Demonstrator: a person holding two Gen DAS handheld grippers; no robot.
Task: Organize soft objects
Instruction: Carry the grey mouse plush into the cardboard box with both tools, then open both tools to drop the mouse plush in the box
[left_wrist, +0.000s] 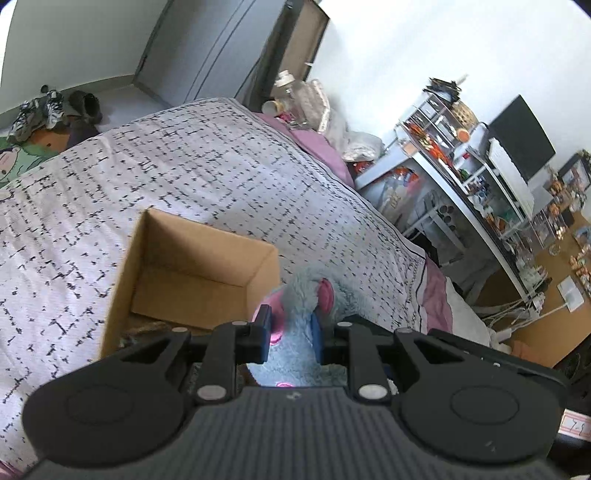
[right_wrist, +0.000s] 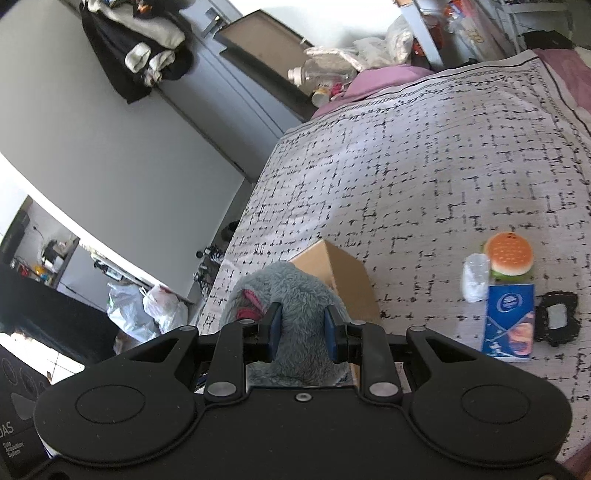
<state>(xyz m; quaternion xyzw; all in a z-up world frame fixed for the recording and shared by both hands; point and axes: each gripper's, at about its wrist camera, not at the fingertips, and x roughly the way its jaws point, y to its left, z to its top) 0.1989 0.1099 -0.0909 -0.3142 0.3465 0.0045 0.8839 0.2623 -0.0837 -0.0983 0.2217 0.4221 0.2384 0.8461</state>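
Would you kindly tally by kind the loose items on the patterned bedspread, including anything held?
Fluffy grey-blue plush toy, held: 1
Open brown cardboard box: 1
Squishy burger toy: 1
Blue printed packet: 1
Clear plastic item: 1
Black-framed flat item: 1
Total: 6

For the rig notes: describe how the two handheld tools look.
Both match: the left tool and right tool have matte black bodies with two round bosses, silver pivot pins and black linkage arms ending in blue pads. The left body is ribbed on top; the right is smooth with one centre screw. No cables or sleeves show.
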